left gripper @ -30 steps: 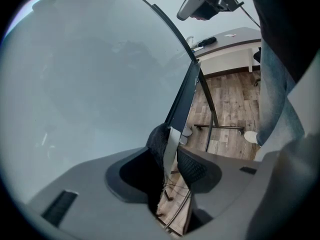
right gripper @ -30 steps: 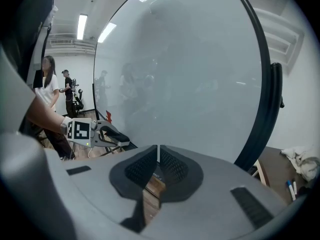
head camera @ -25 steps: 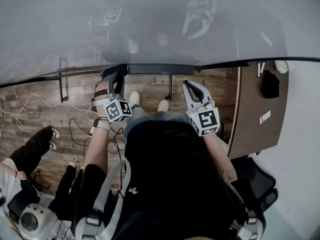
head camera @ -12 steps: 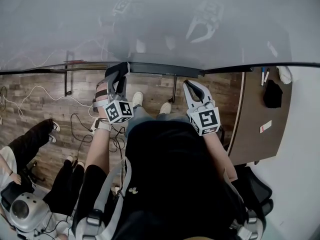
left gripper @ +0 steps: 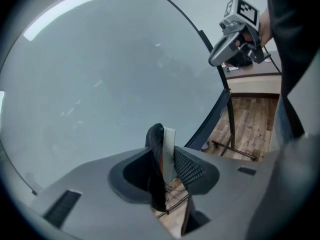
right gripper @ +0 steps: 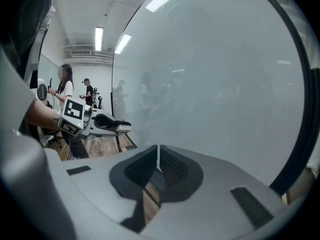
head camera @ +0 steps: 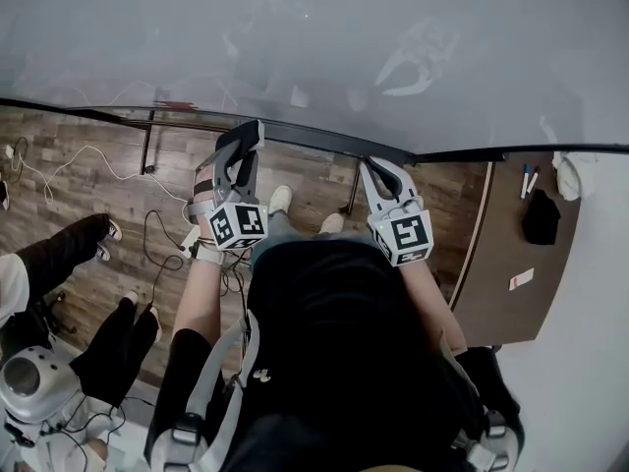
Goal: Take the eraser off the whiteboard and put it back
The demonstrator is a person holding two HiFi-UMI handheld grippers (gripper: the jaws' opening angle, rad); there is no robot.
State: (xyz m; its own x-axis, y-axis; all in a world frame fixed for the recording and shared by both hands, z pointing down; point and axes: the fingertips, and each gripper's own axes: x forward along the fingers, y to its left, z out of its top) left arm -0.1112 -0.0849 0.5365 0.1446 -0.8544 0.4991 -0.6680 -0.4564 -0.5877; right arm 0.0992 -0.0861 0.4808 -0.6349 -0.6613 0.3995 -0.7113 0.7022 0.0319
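Whiteboard [head camera: 295, 47], glossy and pale grey, fills the head view from 10 o'clock round to 2 o'clock. A dark rail [head camera: 305, 134] runs along its lower edge, and faint reflections of both grippers show on its surface. Below it lies a wood-plank floor [head camera: 88, 185] with white cables [head camera: 59, 165] trailing across it at 9 o'clock. A seated person's dark-trousered legs [head camera: 59, 264] are at 8 o'clock, and a rounded white device [head camera: 29, 386] stands at 7 o'clock. At 3 o'clock is a brown worktop [head camera: 491, 254] carrying markers [head camera: 526, 180], a black item [head camera: 541, 214], a white cloth [head camera: 570, 175] and a small white card [head camera: 521, 280]. In the right gripper view, other people [right gripper: 65, 86] stand far back in a bright room with ceiling strip lights.

The left gripper [head camera: 244, 146], at 11 o'clock of the wearer's torso, is clamped on the eraser [left gripper: 169, 151], with its dark felt against one pad and its white body against the other. The eraser sits just in front of the board near the lower rail; whether it touches the surface cannot be made out.

The right gripper [head camera: 375, 168], at 1 o'clock, has its pads pressed together with nothing between them and points at the board well apart from the eraser.
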